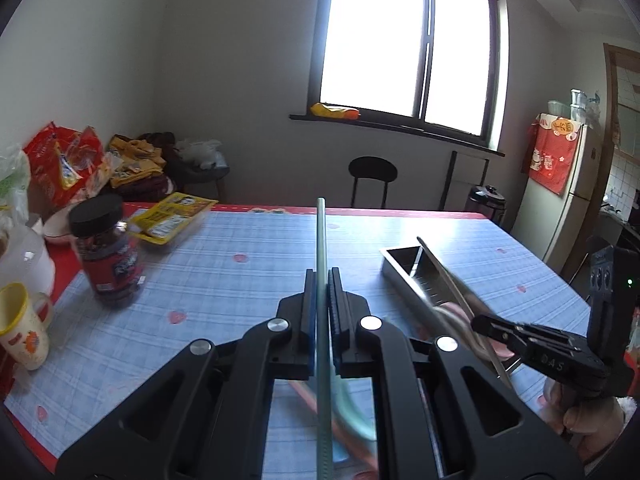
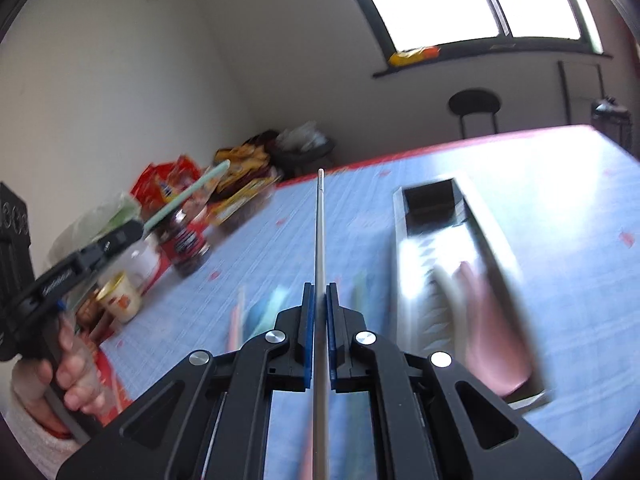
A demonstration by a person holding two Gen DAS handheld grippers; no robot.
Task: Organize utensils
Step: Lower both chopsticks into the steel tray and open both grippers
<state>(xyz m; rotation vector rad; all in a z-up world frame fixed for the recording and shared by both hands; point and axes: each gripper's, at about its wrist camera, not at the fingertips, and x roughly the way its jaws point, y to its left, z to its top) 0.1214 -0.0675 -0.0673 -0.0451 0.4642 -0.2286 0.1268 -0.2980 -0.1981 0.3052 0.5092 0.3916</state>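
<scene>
You have a utensil in each hand-held gripper. The left hand-held gripper (image 1: 321, 280) is clenched on a pale green handle (image 1: 321, 240) that stands up between its pads; the right hand-held gripper (image 2: 320, 294) is clenched on a thin white stick (image 2: 320, 232), edge-on to its camera. Both are lifted off the worktop (image 1: 248, 280).

The metal tray (image 1: 404, 264) lies to the right, its far compartment dark and seemingly empty. Nearer you it already holds a few pieces, pink and whitish, too blurred to name. So some sorting looks done. Left to do: these two utensils, plus the pink, teal and green ones (image 1: 352, 428) lying on the worktop below your grippers; motion blur hides the count.

For room, the middle of the worktop is open, so you can swing toward the tray freely. Mind the left side: a dark jar (image 1: 108, 256), a yellow-rimmed mug (image 1: 24, 328) and snack packets (image 1: 172, 216) crowd that edge. The tray's raised wall is the rim to clear, and your two grippers sit near each other, so I'd bring them in one at a time.
</scene>
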